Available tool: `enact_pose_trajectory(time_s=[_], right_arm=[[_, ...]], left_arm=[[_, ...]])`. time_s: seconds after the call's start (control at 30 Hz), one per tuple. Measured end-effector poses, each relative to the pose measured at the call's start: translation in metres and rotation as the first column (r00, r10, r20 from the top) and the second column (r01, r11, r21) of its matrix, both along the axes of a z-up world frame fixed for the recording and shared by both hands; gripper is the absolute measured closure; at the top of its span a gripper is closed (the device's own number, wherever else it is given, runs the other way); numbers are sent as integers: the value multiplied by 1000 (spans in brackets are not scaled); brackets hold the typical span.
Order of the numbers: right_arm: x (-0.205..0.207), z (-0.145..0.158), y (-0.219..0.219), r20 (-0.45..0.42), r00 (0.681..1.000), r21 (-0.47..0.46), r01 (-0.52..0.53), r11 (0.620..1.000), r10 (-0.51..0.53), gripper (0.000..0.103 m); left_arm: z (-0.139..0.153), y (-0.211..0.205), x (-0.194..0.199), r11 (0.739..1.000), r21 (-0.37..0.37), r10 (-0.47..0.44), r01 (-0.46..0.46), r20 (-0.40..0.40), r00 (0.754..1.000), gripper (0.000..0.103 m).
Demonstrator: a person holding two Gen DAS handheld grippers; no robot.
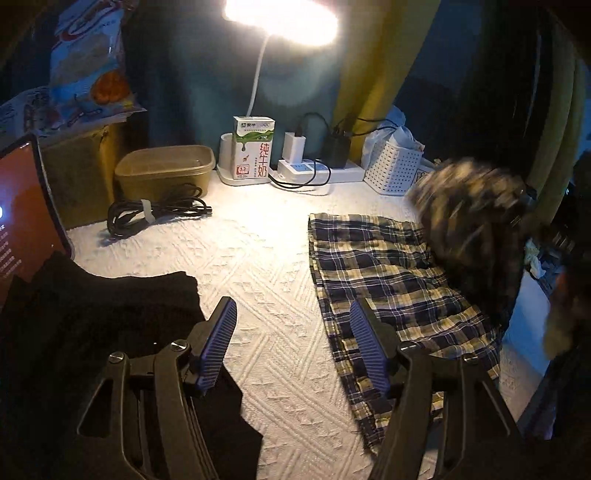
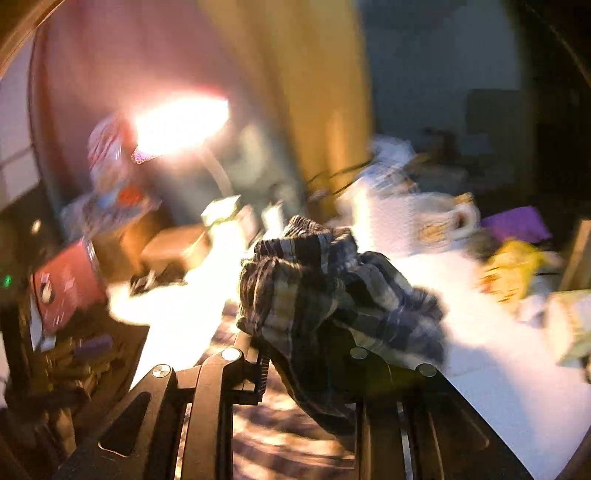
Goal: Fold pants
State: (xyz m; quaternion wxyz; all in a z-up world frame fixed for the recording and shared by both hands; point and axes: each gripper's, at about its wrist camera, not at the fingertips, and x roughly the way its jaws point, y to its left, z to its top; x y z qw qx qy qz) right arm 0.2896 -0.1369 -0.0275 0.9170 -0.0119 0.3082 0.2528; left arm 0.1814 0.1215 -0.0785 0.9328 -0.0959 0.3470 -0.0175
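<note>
Blue-and-yellow plaid pants (image 1: 388, 280) lie in a long strip on the white textured cover (image 1: 258, 266), right of centre. Their far end is a blurred, bunched lump (image 1: 469, 206) lifted off the table. In the right wrist view that bunched plaid cloth (image 2: 332, 295) drapes over my right gripper (image 2: 306, 354), which is shut on it; the fingertips are hidden under the fabric. My left gripper (image 1: 295, 347) hovers open over bare cover beside the near part of the pants, with nothing between its blue pads (image 1: 221, 343).
A black garment (image 1: 110, 314) lies at the near left under a tablet (image 1: 26, 214). Along the back stand a brown container (image 1: 166, 170), a coiled cable (image 1: 155, 214), a milk carton (image 1: 253, 147), a power strip (image 1: 317, 170), a white basket (image 1: 395, 166) and a lit lamp (image 1: 280, 18).
</note>
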Motion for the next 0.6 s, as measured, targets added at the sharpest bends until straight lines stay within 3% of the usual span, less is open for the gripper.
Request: enact_pose_trajectory(time_s=[0.2, 0.37, 0.43, 0.47, 0.5, 0.57, 0.6], right_arm=[[-1, -54, 56, -133, 984, -36, -122, 992, 116, 79], [-8, -70, 78, -174, 968, -97, -197, 976, 178, 77], [-9, -73, 82, -183, 964, -127, -216, 968, 191, 69], [-9, -73, 81, -183, 963, -119, -221, 968, 198, 59], [-9, -72, 78, -182, 960, -101, -232, 968, 211, 35], [-13, -66, 72, -172, 952, -52, -266, 962, 254, 5], [-17, -61, 69, -157, 949, -44, -283, 958, 273, 4]], left_arm=[[-3, 2, -4, 1000, 5, -6, 6, -13, 1000, 39], [-4, 0, -2, 1000, 8, 2, -2, -24, 1000, 39], [-2, -1, -2, 1000, 12, 6, -5, -23, 1000, 39], [0, -2, -1, 1000, 15, 6, -6, -21, 1000, 39], [1, -2, 0, 1000, 17, 7, -7, -19, 1000, 39], [5, -5, 3, 1000, 27, 5, -5, -16, 1000, 39], [6, -7, 4, 999, 32, 3, -2, -15, 1000, 39]])
